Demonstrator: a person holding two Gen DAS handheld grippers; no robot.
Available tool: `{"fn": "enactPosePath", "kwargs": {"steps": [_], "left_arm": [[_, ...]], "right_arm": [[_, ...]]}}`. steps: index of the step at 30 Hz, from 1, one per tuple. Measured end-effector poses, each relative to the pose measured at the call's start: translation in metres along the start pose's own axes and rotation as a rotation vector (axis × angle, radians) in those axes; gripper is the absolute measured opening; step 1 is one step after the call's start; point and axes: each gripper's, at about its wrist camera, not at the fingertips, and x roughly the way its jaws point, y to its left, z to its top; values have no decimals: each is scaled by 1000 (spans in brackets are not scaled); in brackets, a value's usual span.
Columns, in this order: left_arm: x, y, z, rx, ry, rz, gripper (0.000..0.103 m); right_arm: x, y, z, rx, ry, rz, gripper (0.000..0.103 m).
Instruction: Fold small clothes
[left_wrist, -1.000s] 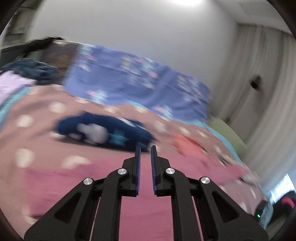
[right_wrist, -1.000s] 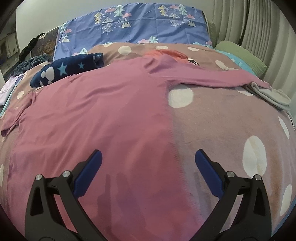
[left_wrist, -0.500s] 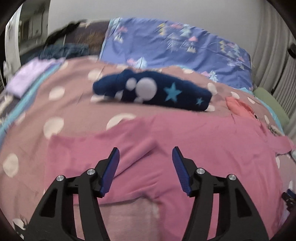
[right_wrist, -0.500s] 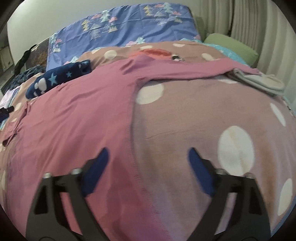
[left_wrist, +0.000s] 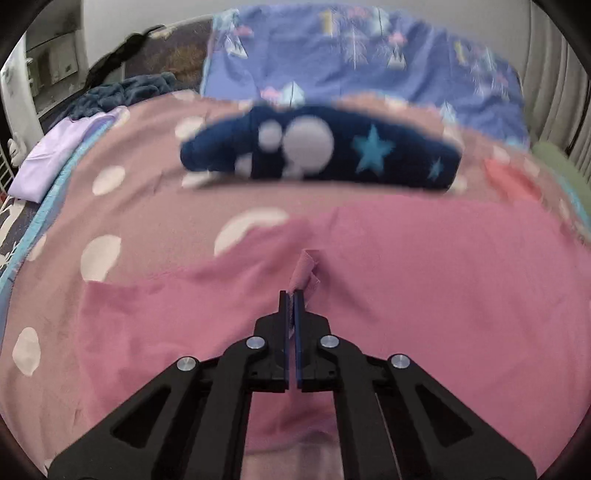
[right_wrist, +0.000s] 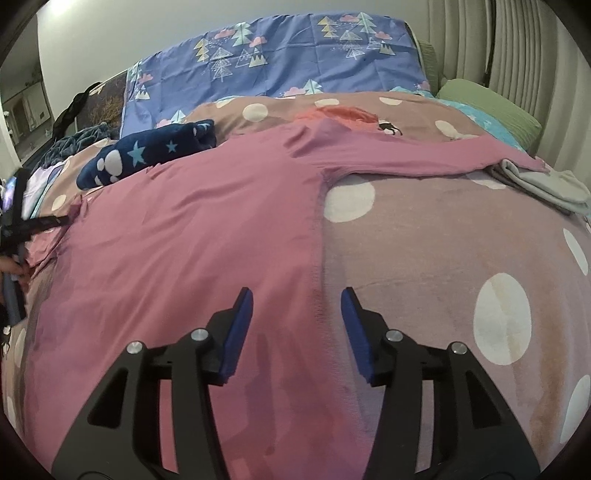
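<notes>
A pink long-sleeved shirt (left_wrist: 424, 280) lies spread flat on a dotted brown blanket (right_wrist: 424, 258). My left gripper (left_wrist: 291, 299) is shut on a small raised fold of the shirt near its left sleeve, and the pinched cloth sticks up past the tips. In the right wrist view the shirt (right_wrist: 192, 229) fills the left half. My right gripper (right_wrist: 297, 295) hovers low over the shirt's right side edge with its jaws closing. That edge lies between the blue pads, which stand apart and do not press on it.
A folded navy fleece with stars (left_wrist: 321, 147) lies behind the shirt, before a blue patterned pillow (right_wrist: 277, 55). An orange garment (right_wrist: 343, 112), a folded grey cloth (right_wrist: 543, 181) and a green pillow (right_wrist: 491, 107) sit far right. A lilac cloth (left_wrist: 66, 151) lies far left.
My left gripper tipped down onto the shirt, opened, then closed on a fold of it. My right gripper's jaws have narrowed and now straddle the shirt's side edge.
</notes>
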Motion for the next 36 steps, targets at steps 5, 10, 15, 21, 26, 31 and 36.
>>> {"fn": "enactPosePath", "kwargs": {"steps": [5,10,15,21,26,31,36], "left_arm": [[-94,-97,12,171,-187,-388,2],[-85,-156,-8,213,-118,-574,48],[-44,-157,-49,192,26,-481,52],[-45,-155,-69,273,23,-436,52],[-36,-179,-66,355,-8,-396,52],[-19,-184,-65,390,14,-351,51],[-11,-184,-67,401,25,-348,51]], "right_arm": [[10,-5,5,47,22,29,51],[-2,4,9,28,-11,70,51],[-1,-10,8,35,13,90,50],[32,-11,37,105,105,278,40],[75,21,88,71,147,405,40],[111,63,127,-14,221,477,46],[158,89,132,12,348,530,59]]}}
